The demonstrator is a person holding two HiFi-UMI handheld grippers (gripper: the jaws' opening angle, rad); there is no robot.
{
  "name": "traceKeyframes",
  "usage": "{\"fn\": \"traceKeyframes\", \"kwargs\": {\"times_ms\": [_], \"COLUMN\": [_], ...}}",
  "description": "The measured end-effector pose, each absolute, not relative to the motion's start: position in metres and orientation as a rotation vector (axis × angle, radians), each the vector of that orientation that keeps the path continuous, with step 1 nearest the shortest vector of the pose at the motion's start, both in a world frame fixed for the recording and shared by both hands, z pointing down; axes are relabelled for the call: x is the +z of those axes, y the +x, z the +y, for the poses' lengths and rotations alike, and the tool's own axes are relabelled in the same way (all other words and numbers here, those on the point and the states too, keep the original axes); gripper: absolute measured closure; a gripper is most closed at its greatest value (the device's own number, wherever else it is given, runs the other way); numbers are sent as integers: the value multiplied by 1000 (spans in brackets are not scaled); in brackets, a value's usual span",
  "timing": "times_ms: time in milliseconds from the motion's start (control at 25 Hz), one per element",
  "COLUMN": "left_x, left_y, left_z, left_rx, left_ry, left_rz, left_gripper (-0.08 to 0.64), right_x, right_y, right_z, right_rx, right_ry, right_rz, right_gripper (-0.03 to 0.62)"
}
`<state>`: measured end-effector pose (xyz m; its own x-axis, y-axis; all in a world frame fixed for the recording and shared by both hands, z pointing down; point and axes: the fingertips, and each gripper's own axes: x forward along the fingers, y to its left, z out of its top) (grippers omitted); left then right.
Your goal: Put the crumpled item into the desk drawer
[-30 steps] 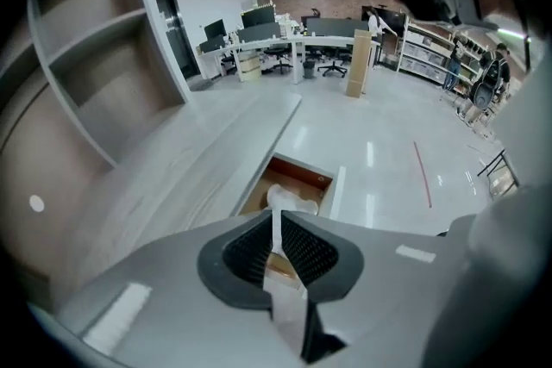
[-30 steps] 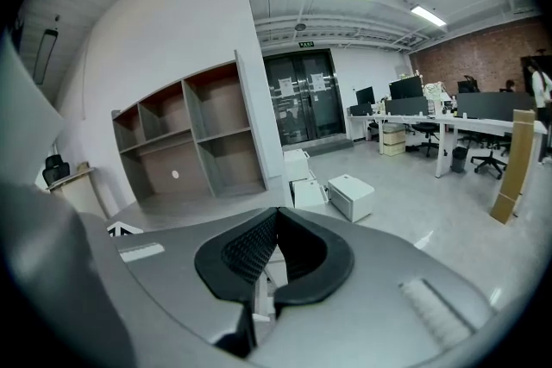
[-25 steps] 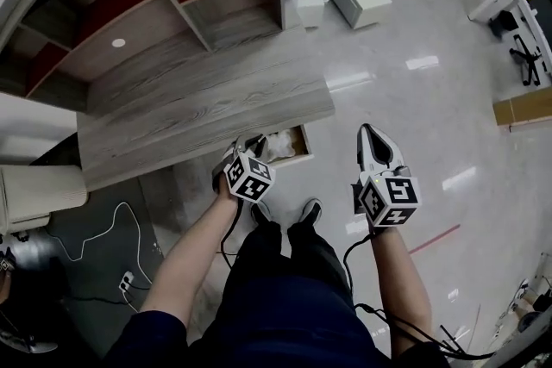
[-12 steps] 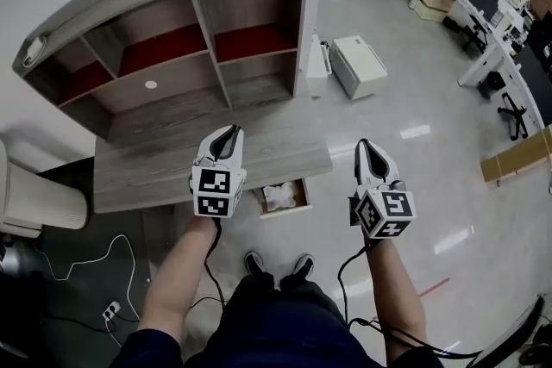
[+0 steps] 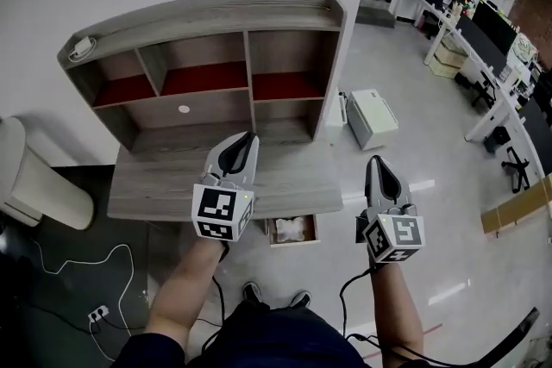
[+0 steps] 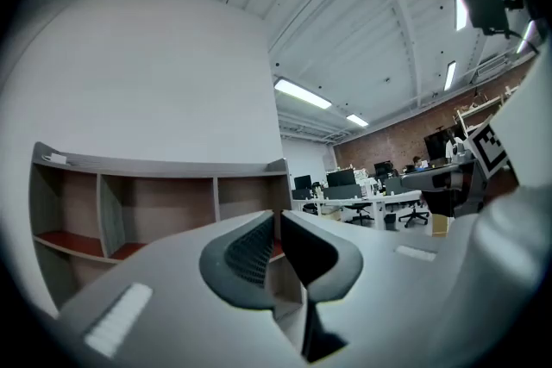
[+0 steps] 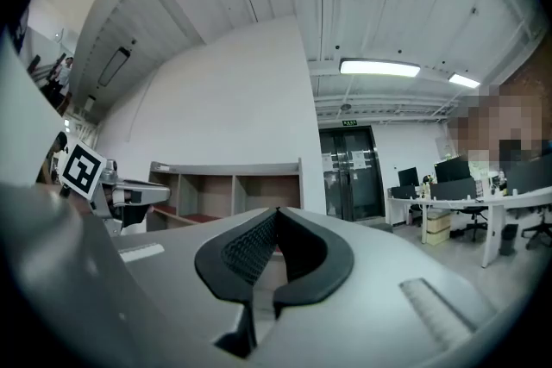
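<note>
Looking down in the head view: the white crumpled item (image 5: 291,227) already lies inside the desk drawer (image 5: 270,231), which stands open under the front edge of the worktop (image 5: 155,185). Placing looks done; shutting the drawer is probably what's left. The left gripper (image 5: 244,142) and right gripper (image 5: 378,166) hang above, well apart from the item, which sits low between them.

Left gripper view: fingers (image 6: 250,250) pressed together, nothing held.

Right gripper view: fingers (image 7: 250,250) closed too, empty; item not visible.

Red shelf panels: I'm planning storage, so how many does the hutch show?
3 red panels: left, middle, right, one row above the desktop. None looks hidden.
</note>
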<state>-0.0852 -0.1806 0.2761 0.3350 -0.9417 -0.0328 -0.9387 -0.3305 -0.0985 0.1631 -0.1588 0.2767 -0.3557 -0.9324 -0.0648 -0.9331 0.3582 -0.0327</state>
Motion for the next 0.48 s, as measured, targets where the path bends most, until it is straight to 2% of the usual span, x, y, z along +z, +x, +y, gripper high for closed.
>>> {"fn": "traceKeyframes", "kwargs": {"times_ms": [480], "left_x": [238], "left_y": [-123], "left_z": [-161], "left_rx": [129], "left_ry": [-2481], "left_rz": [1788], "left_gripper": [535], "right_x": [237], "right_y": [120], "right_z": [-152], "right_rx": [84], "right_ry": [-1650], "right_rz": [2532], "right_gripper": [586]}}
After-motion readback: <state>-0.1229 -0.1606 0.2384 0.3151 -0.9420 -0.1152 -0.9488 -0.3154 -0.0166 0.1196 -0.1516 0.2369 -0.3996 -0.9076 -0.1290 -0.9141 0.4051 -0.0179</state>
